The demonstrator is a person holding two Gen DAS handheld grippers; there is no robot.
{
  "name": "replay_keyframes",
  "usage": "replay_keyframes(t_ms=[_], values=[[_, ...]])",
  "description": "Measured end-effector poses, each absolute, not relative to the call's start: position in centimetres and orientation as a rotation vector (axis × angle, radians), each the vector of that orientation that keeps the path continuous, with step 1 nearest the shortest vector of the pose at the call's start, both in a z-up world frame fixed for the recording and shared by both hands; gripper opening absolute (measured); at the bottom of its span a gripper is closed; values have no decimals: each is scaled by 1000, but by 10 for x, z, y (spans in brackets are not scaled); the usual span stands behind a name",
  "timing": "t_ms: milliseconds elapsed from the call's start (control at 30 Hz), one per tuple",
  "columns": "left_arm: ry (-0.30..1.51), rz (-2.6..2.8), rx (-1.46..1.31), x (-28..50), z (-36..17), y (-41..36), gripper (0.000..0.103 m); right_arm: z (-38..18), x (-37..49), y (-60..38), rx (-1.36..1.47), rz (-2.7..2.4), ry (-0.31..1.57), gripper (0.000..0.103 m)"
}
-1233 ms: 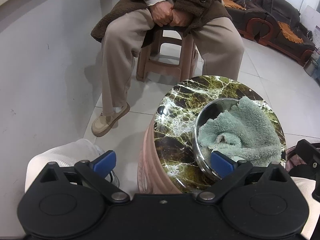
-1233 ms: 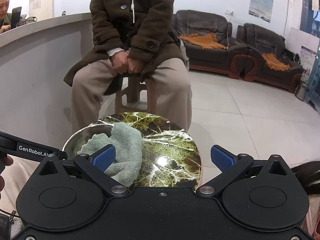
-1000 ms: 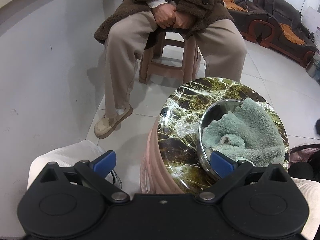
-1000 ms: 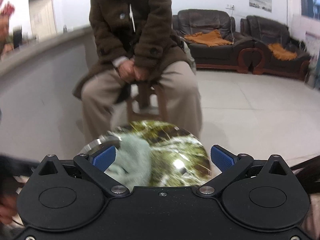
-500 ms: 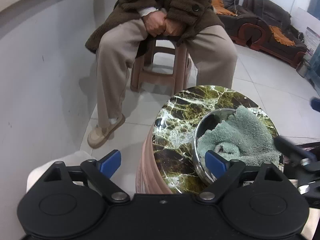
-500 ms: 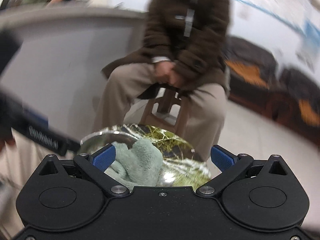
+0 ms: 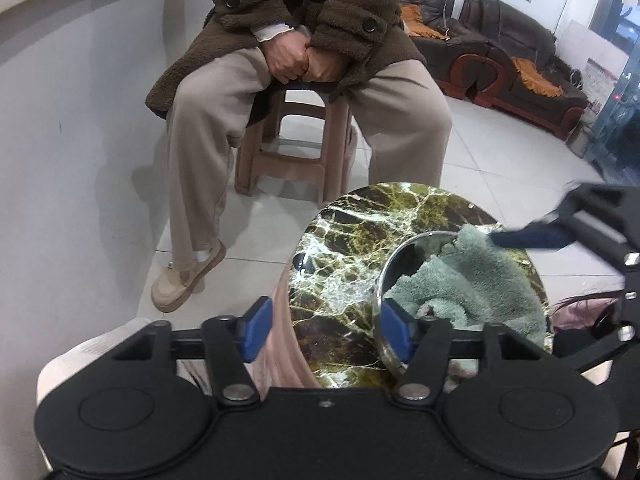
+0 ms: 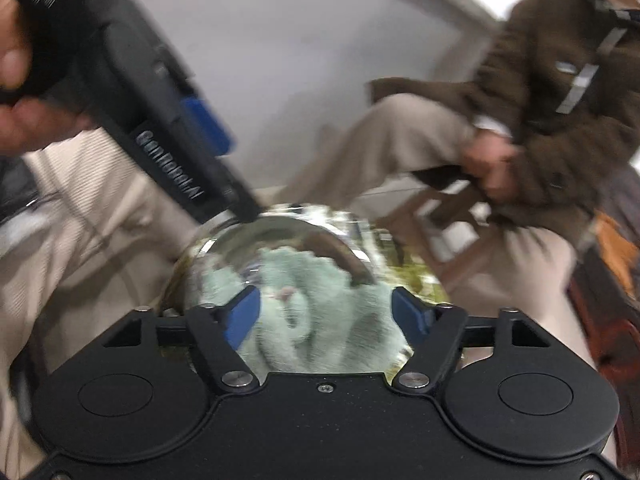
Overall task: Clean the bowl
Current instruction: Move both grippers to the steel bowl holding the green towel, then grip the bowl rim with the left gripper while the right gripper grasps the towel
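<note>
A shiny steel bowl (image 7: 384, 270) sits on a round green marble stool top (image 7: 340, 256), with a pale green fluffy cloth (image 7: 480, 280) bunched inside it. My left gripper (image 7: 326, 326) is open at the bowl's near left rim, its right finger by the rim. My right gripper (image 8: 326, 316) is open above the cloth (image 8: 320, 320) and bowl (image 8: 224, 248), jaws straddling the cloth; this view is blurred. The right gripper also shows in the left wrist view (image 7: 528, 238) over the bowl's far side.
A person in a brown coat (image 7: 312, 20) sits on a plastic stool (image 7: 292, 148) just behind the marble top. A grey curved wall (image 7: 80, 120) is to the left. Dark sofas (image 7: 520, 48) stand at the back right. Tiled floor surrounds the stool.
My right gripper has swung over the bowl and tilted down onto the cloth, its jaws narrowing. My left gripper's jaws have narrowed too and shifted toward the bowl's rim.
</note>
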State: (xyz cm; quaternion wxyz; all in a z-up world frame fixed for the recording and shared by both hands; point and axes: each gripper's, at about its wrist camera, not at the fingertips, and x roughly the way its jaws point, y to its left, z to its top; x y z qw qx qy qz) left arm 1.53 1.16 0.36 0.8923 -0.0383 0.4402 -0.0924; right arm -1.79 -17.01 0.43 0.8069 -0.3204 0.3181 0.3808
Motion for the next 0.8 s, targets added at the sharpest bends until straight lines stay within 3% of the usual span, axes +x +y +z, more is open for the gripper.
replay_keyframes(t_ms=[300, 467, 800], values=[[916, -213, -83, 25, 3, 8, 41, -15, 15, -173, -598, 831, 923, 47], [915, -216, -66, 24, 4, 6, 41, -25, 2, -194, -509, 822, 951, 24], [916, -227, 0, 27, -2, -9, 41, 10, 15, -203, -352, 745, 887, 21]])
